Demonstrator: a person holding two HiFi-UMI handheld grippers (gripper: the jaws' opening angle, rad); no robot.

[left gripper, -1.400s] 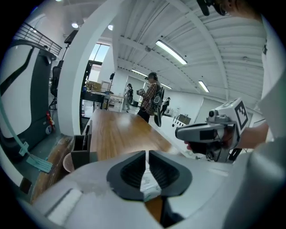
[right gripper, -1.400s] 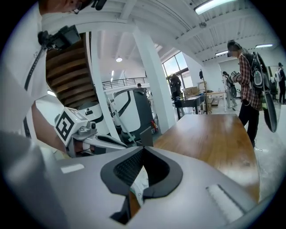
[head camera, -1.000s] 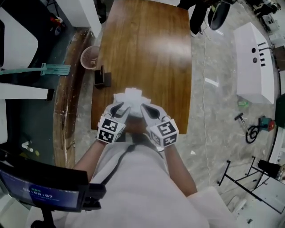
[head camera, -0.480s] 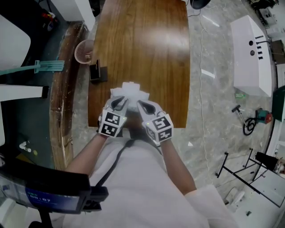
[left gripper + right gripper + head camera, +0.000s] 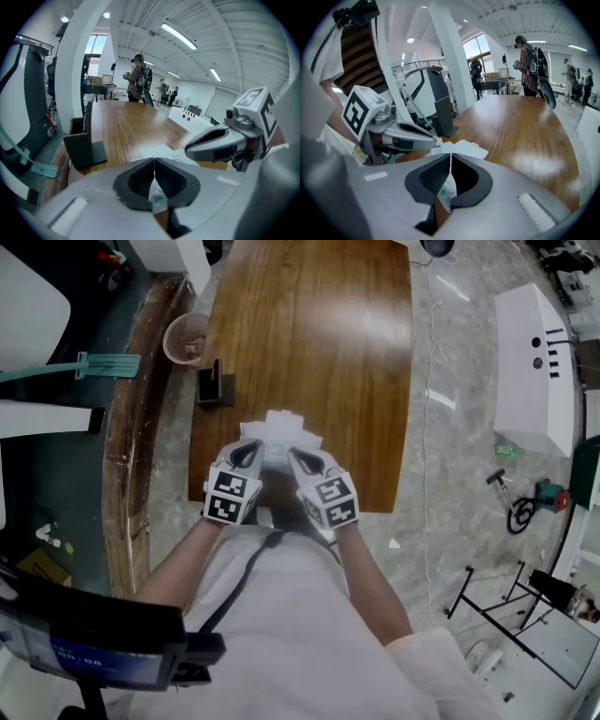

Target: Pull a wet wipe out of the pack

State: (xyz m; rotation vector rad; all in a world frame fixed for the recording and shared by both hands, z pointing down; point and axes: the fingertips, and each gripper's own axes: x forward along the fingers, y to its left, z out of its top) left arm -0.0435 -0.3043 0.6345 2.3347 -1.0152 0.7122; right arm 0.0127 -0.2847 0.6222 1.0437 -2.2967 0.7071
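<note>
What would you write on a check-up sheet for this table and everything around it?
Surface: wooden table, glossy.
Job's things: pack, white with green print, pinched from both sides at the table's near edge; white sheets lie just beyond.
Clutter: black stand at the table's left edge.
Grippers: left gripper has just been closing and is shut on the pack; right gripper is shut on it too.
Cables: thin white cable on the floor right of the table.
Surroundings: pink basket beside the table; white cabinet on the floor; people stand far off.
</note>
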